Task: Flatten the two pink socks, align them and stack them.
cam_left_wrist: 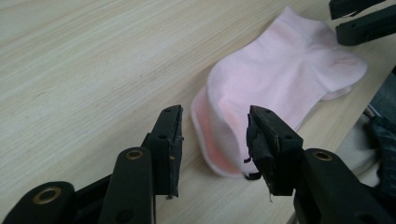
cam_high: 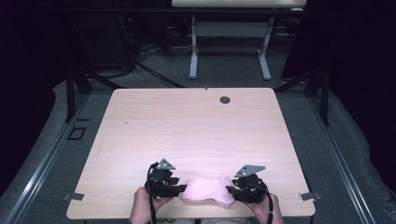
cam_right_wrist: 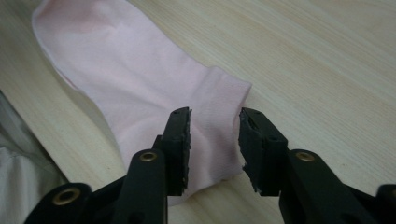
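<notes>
The left hand-held gripper (cam_left_wrist: 215,140) stands with its jaws apart, holding nothing, and the toe end of the pink socks (cam_left_wrist: 280,79) lies just between and beyond its tips. Two socks seem stacked there, a deeper pink edge peeking from under the upper one. The right hand-held gripper (cam_right_wrist: 214,140) is likewise parted and empty, its jaws straddling the cuff end without visibly pinching it; whether the pads touch the cloth I cannot tell.

From above, the left hand-held gripper (cam_high: 164,183) and the right hand-held gripper (cam_high: 245,185) face each other across the socks (cam_high: 207,190), which lie flat at the near edge of the counter (cam_high: 187,126). The long axis runs left to right, straight from one gripper to the other, each equally near its own end. A grasp of both ends looks likeliest next.
</notes>
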